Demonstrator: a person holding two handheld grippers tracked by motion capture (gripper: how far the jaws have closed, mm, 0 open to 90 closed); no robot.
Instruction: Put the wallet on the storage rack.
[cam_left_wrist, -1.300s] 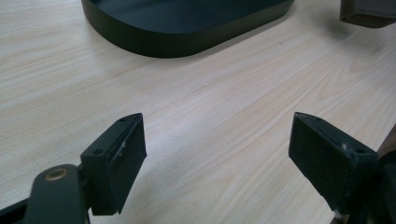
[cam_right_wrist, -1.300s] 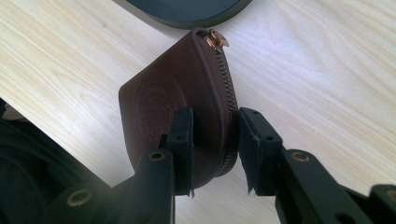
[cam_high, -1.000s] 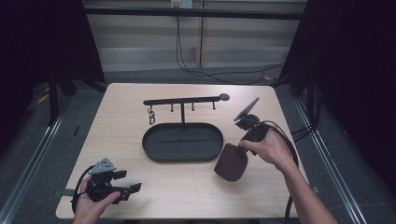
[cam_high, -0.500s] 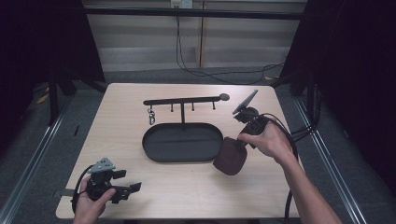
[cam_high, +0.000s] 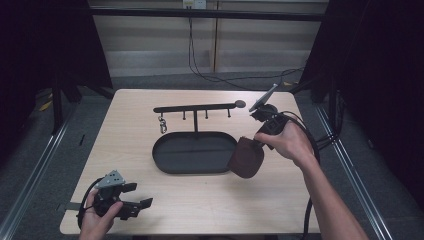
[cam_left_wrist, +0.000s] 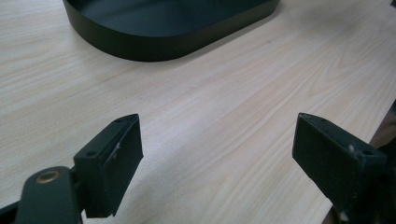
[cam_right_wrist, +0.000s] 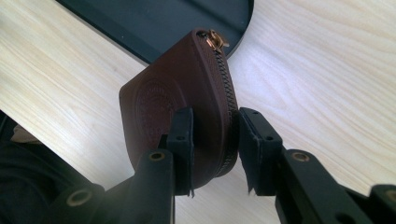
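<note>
Since a second ago the right gripper (cam_high: 254, 145) has carried the brown pouch (cam_high: 246, 157) a little leftward, so that it now hangs at the right end of the black oval tray (cam_high: 172, 165), overlapping its rim in the high view; the left gripper (cam_high: 135, 205) has stayed put at the table's near-left corner. The right jaws pinch the pouch across its zipped edge, while the left jaws stand spread wide over bare wood with nothing between them. The step in hand looks like moving the pouch to the tray; the next move would call for bringing it fully over the tray's floor, then releasing. The pouch is rounded, smooth leather-like material with an embossed face and a brass zip pull (cam_right_wrist: 215, 39). The tray is matte and low-walled, with a hooked rail (cam_high: 195, 107) rising from it. The table (cam_high: 300, 200) is pale wood grain.
</note>
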